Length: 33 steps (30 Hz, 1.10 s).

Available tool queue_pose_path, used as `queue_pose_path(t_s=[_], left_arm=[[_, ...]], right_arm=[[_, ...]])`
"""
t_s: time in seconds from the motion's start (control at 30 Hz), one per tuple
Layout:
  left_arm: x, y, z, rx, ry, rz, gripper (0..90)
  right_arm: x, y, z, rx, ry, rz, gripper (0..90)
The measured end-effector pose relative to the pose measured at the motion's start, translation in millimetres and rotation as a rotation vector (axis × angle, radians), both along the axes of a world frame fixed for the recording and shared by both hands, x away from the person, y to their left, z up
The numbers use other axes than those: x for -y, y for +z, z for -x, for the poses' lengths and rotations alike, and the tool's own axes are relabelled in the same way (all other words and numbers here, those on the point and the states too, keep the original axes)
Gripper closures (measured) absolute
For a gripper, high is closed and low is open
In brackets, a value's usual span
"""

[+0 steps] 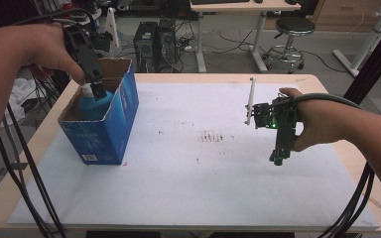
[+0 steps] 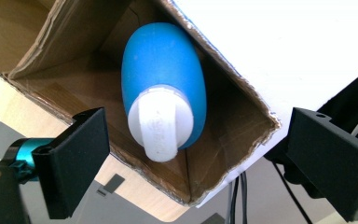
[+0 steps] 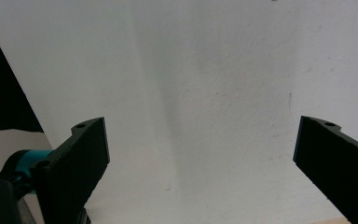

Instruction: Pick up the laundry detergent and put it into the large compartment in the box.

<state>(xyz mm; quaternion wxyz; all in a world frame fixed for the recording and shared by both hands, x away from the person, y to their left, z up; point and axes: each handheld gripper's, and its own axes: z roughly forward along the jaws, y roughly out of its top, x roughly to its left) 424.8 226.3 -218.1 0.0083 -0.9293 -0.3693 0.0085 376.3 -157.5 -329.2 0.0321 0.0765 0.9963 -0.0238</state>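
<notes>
Left gripper (image 2: 186, 163), jaws wide and empty, poised over the blue white-capped bottle (image 2: 165, 88) standing in the open cardboard box (image 1: 104, 134) near the surface's left edge; right gripper (image 1: 278, 159), likewise open and empty, idles aside.

Left gripper (image 1: 97, 88): black body, black cables trailing off lower left. Its fingers (image 2: 77, 161): flat matte-black plates, small screw hole near top corner, teal collar at base, brass-coloured ring on the housing beside it. Right gripper (image 1: 278, 159): black frame, exposed circuit parts, green light glowing, thin white rod upright at side, thick black cable looping over the wrist. Forearms bare, no sleeves visible.
</notes>
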Motion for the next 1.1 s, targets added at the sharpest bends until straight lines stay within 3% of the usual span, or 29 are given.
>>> queue_pose_path(t_s=[0.07,0.6,0.97,1.0,1.1], left_arm=[[2.8,0.2,1.4,0.004,-0.001,-0.003,1.7],[29.5,5.1,6.4,0.024,-0.104,0.031,1.6],[60.1,1.7,9.3,0.002,-0.237,0.042,1.7],[67.5,-1.1,9.5,-0.011,-0.281,0.046,1.7],[75.9,-4.4,8.6,-0.017,-0.334,0.058,1.7]], right_arm=[[0.2,-0.2,-0.5,-0.001,0.003,0.001,2.4],[0.0,-1.1,0.2,-0.006,-0.005,0.001,2.4],[0.8,-1.1,-0.1,-0.014,-0.009,0.005,2.4],[0.8,-1.1,-0.1,-0.016,-0.008,0.005,2.4],[0.3,0.2,0.1,-0.017,-0.015,0.005,2.4]])
